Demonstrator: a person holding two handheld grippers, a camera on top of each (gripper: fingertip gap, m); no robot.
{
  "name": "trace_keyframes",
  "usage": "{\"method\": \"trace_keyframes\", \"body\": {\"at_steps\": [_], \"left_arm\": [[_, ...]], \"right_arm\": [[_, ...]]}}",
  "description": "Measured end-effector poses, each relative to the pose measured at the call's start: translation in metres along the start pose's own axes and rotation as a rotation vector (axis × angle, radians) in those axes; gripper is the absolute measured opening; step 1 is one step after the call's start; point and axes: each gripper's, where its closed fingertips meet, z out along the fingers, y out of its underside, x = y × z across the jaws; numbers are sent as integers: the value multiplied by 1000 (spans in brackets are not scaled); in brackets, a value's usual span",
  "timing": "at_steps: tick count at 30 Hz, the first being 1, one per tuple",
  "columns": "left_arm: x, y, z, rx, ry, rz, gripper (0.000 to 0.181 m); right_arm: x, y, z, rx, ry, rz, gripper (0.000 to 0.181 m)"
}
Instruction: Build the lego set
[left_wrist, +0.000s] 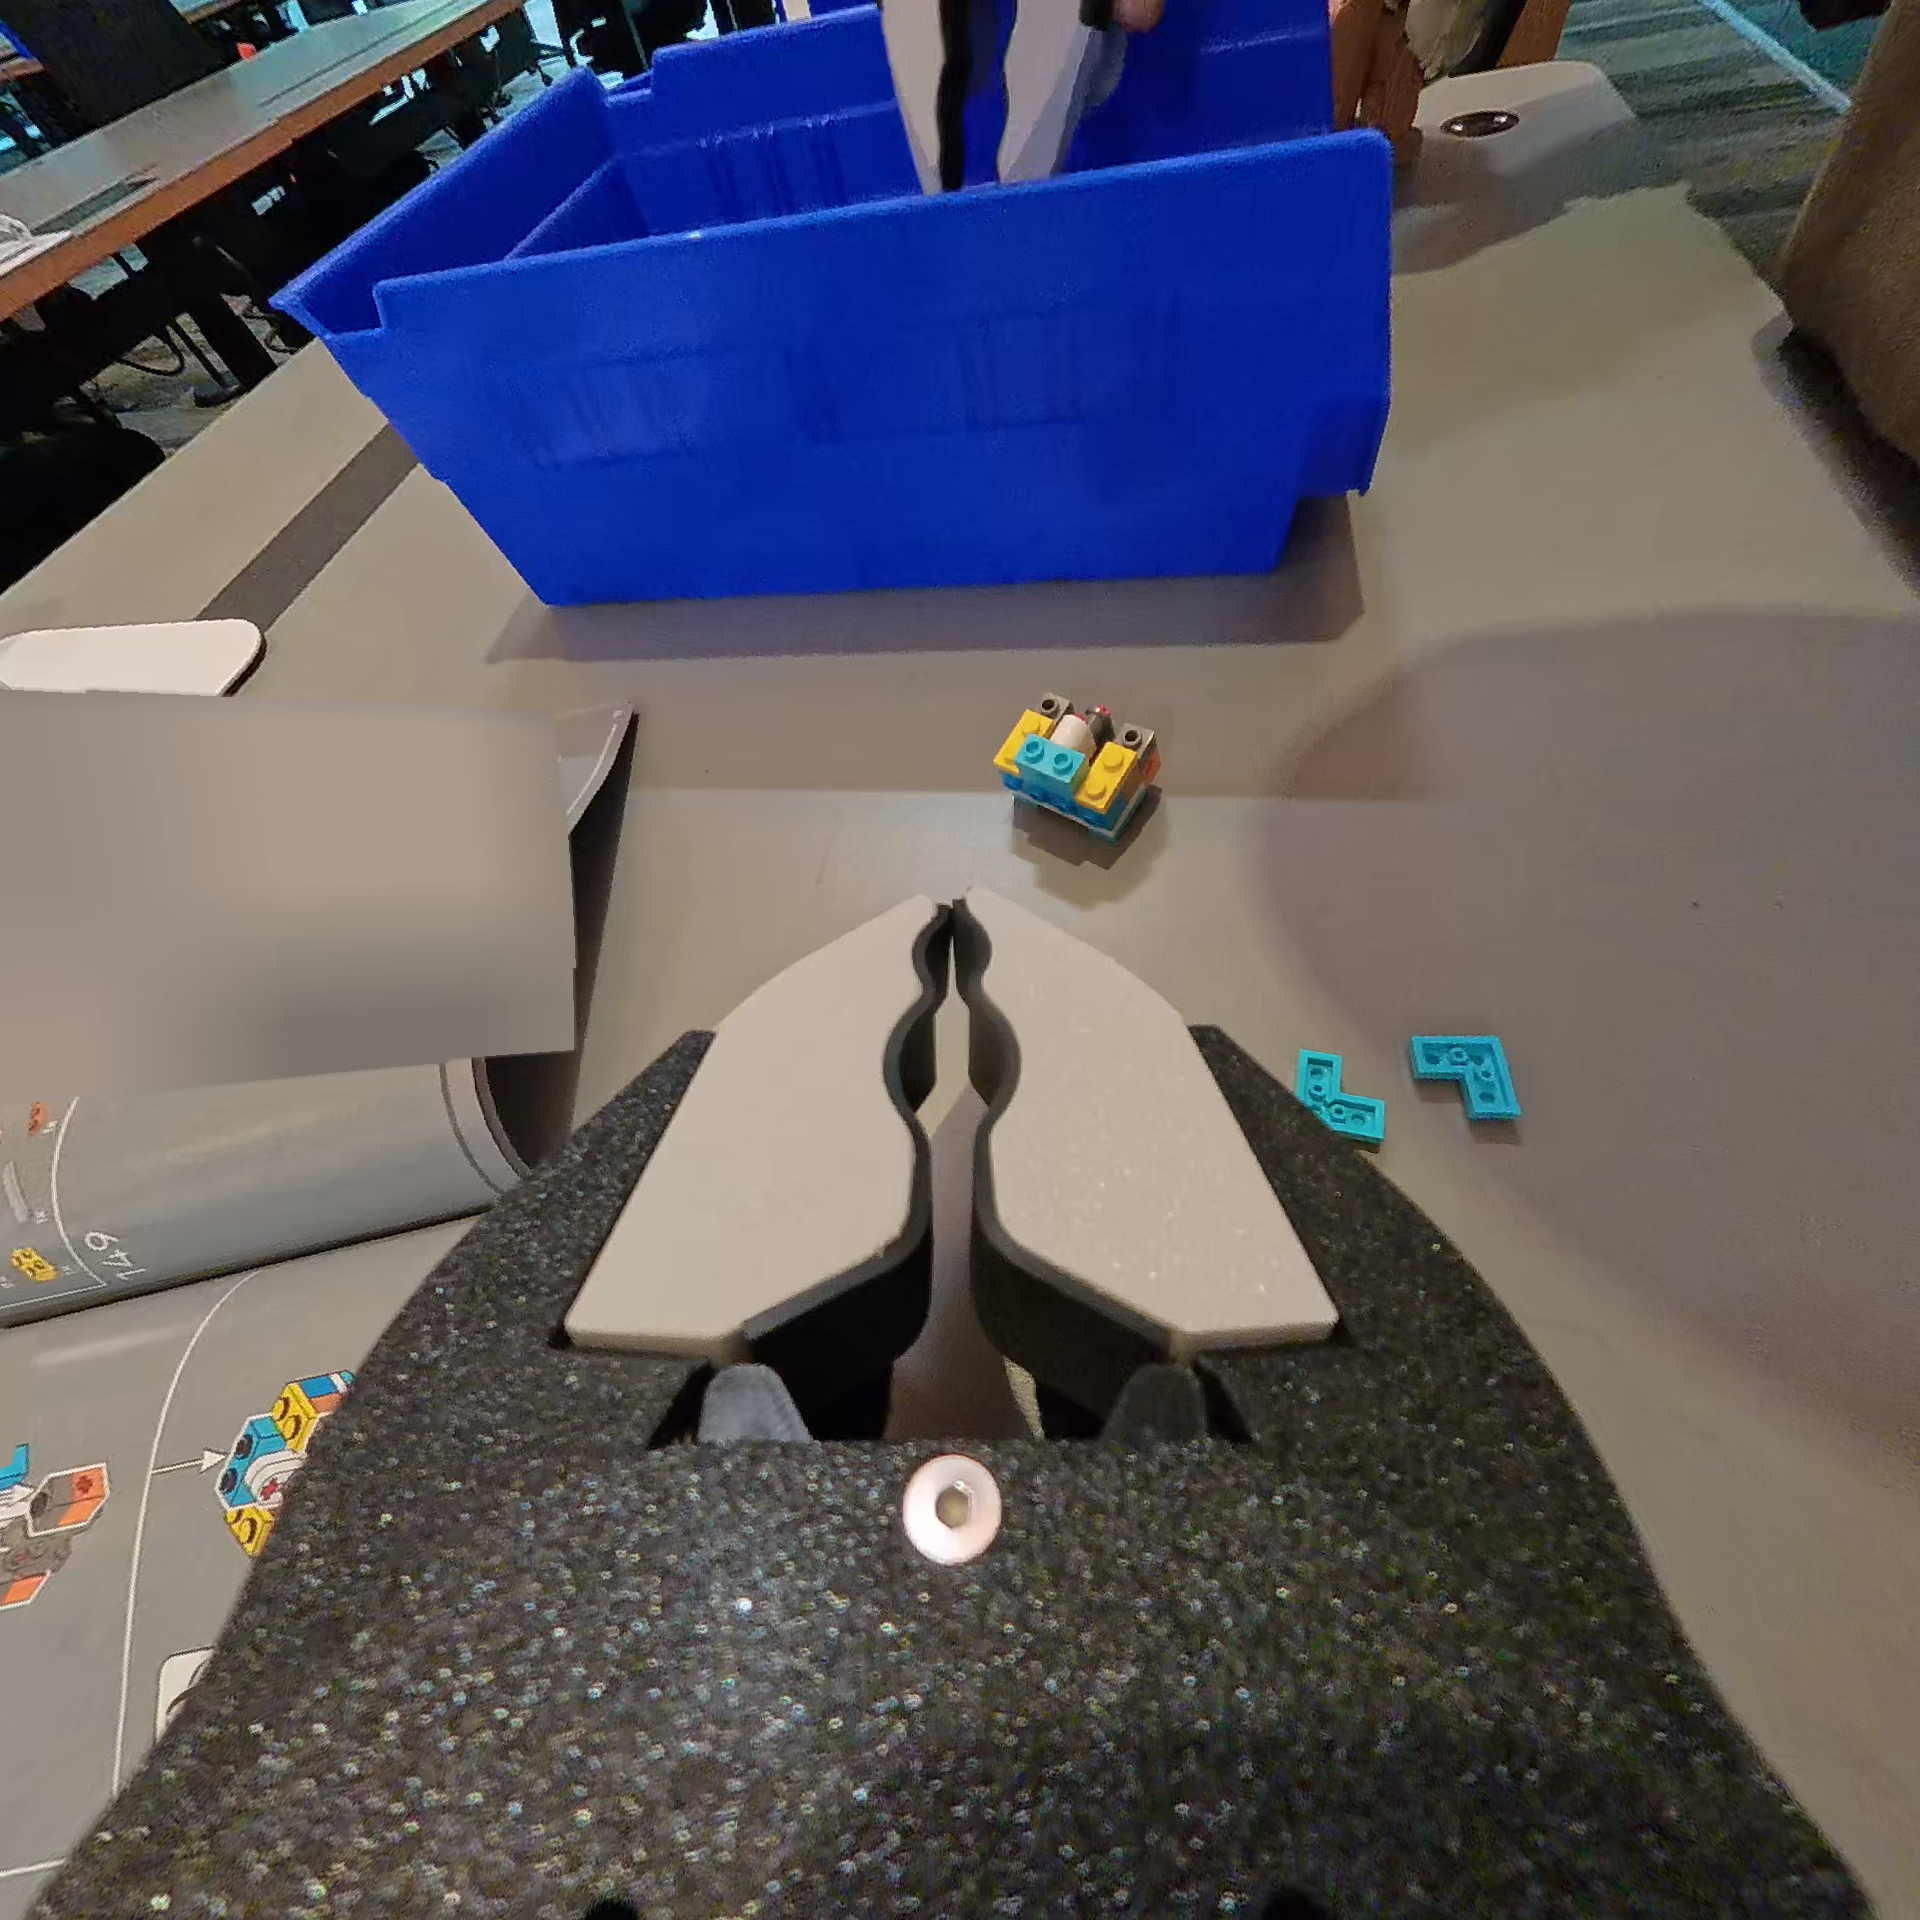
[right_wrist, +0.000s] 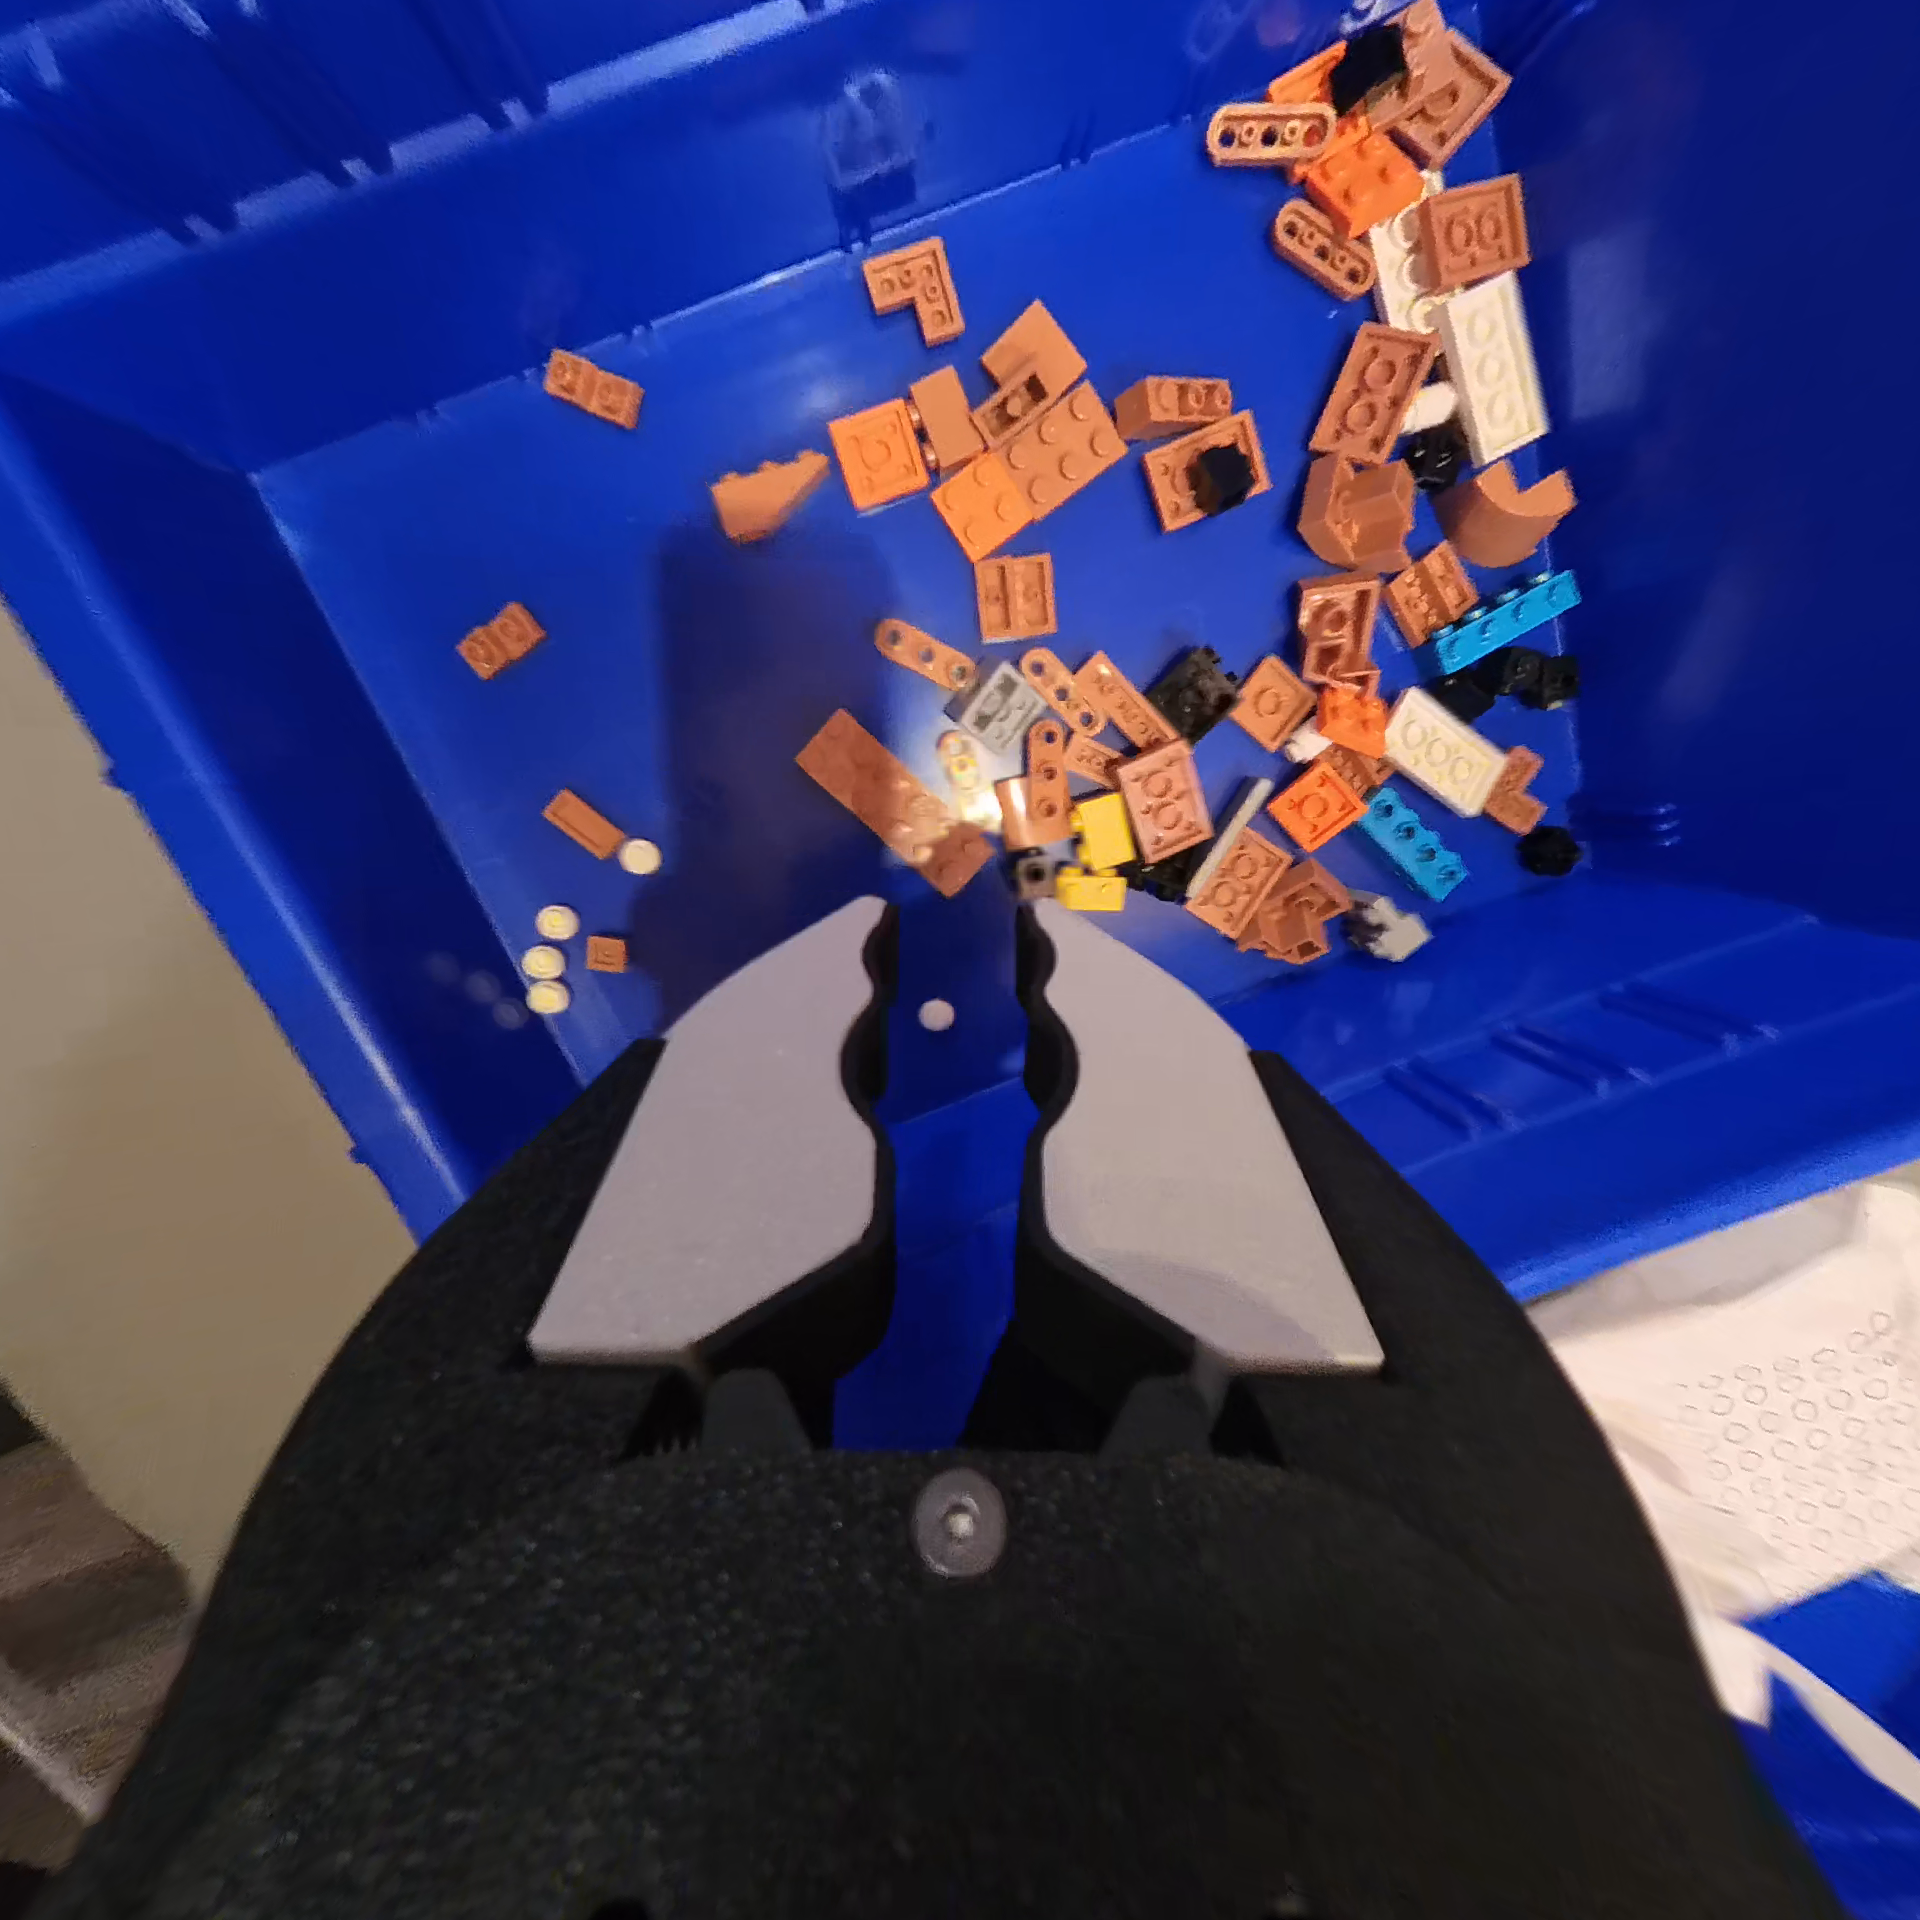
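Note:
A small part-built lego model (left_wrist: 1075, 769) of yellow, teal, grey and white bricks stands on the grey table, just beyond my left gripper (left_wrist: 954, 906), which is shut and empty. Two teal L-shaped plates (left_wrist: 1338, 1098) (left_wrist: 1467, 1072) lie on the table to its right. My right gripper (right_wrist: 954, 916) is open and empty, held over the inside of the blue bin (right_wrist: 436, 582). Loose bricks lie on the bin floor just past its tips: brown plates (right_wrist: 1164, 805), yellow bricks (right_wrist: 1101, 831), orange (right_wrist: 982, 504), white (right_wrist: 1496, 374) and blue (right_wrist: 1413, 842) ones.
The blue bin (left_wrist: 894, 416) stands at the back of the table behind the model. An open instruction booklet (left_wrist: 208, 1195) lies at the left of the table. A white sheet (right_wrist: 1745, 1423) lies at the lower right of the right wrist view. Small round tiles (right_wrist: 549, 961) sit at the bin's left.

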Motion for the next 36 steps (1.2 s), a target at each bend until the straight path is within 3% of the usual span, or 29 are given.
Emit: {"method": "trace_keyframes", "body": {"at_steps": [4,9,13,24,31,36], "left_arm": [[2,1,1,-7,1,16,0],[3,2,0,-12,-3,36,0],[2,3,-4,-5,-9,34,0],[2,5,-5,-13,-5,45,0],[1,3,-6,-1,-9,36,0],[1,4,-7,-1,-13,37,0]], "right_arm": [[10,-32,-3,-14,36,-119,23],[29,-62,31,-78,13,-193,23],[43,-69,52,-112,19,-211,22],[47,-65,74,-159,-25,-202,16],[45,-65,73,-143,-13,-198,11],[37,-77,53,-64,18,-179,11]]}}
